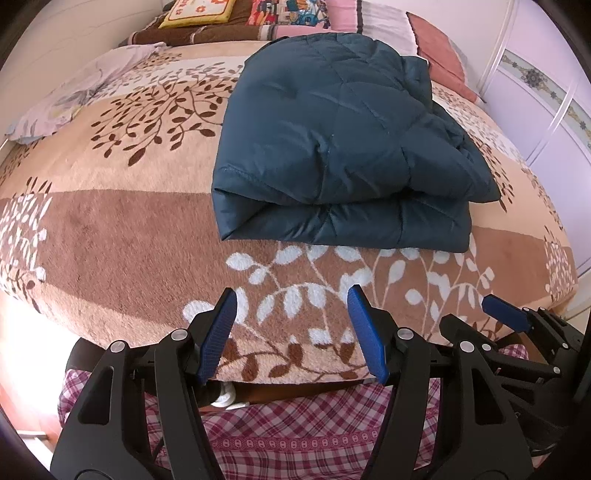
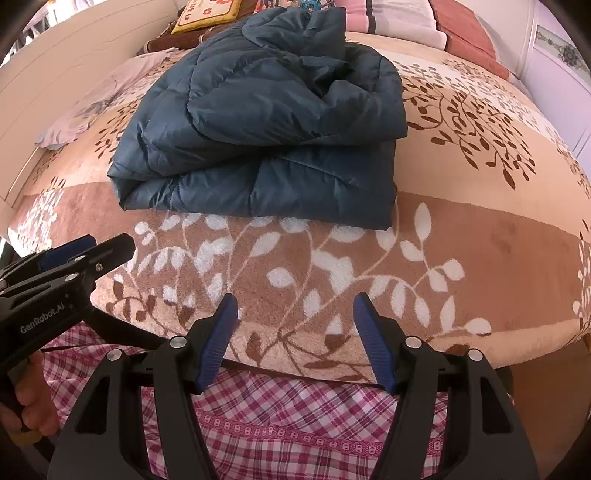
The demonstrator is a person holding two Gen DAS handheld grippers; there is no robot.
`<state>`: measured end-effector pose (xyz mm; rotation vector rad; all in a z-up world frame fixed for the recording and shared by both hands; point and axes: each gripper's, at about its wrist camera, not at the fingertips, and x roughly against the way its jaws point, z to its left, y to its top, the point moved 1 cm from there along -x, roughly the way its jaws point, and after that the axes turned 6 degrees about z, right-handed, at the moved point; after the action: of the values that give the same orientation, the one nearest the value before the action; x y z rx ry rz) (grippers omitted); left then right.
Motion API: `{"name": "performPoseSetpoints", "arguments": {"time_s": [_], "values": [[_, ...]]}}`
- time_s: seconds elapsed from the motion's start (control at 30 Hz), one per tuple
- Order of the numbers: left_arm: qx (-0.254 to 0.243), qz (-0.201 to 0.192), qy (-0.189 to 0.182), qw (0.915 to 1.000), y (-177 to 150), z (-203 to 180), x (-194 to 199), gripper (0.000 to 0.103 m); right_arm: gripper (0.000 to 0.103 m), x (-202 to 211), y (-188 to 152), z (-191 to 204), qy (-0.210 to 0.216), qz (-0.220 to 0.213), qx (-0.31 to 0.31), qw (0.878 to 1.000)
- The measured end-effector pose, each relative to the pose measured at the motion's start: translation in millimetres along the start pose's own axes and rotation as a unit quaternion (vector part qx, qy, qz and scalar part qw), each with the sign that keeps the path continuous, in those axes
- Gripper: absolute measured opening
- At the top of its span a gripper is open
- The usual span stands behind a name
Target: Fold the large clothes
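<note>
Both grippers, left [image 1: 291, 295] and right [image 2: 293, 299], jaws wide apart, holding nothing; folded jacket [image 1: 332, 147] beyond.

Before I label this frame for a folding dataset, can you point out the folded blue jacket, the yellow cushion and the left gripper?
folded blue jacket [image 1: 325, 122], left wrist view, quilted top layer.
yellow cushion [image 1: 199, 13], left wrist view, its patterned face.
left gripper [image 1: 291, 332], left wrist view, midway between its blue fingertips.

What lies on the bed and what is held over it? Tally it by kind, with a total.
Folded blue jacket: 1
Leaf-patterned blanket: 1
Yellow cushion: 1
Grippers: 2, left gripper and right gripper, both open
Total: 5
</note>
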<state>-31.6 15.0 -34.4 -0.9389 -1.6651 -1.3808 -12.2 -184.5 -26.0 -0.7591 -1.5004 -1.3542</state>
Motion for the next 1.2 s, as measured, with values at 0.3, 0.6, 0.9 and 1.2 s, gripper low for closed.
{"name": "performPoseSetpoints", "arguments": {"time_s": [0.3,0.6,0.9,1.2], "values": [[0.001,0.003,0.001,1.0,-0.5,0.7,-0.8,0.062,0.065,-2.4,-1.1,-1.6,0.002,0.002,-0.001,1.0],[0.002,0.004,0.0,1.0,-1.1,1.0,-1.3,0.062,0.065,-2.8,-2.0,-3.6,0.003,0.004,-0.005,1.0],[0.002,0.004,0.0,1.0,-1.0,1.3,-1.3,0.062,0.065,-3.2,-2.4,-5.0,0.003,0.004,-0.006,1.0],[0.004,0.005,-0.001,1.0,-1.8,2.0,-1.8,0.062,0.065,-3.2,-2.3,-4.4,0.003,0.005,-0.006,1.0]]}}
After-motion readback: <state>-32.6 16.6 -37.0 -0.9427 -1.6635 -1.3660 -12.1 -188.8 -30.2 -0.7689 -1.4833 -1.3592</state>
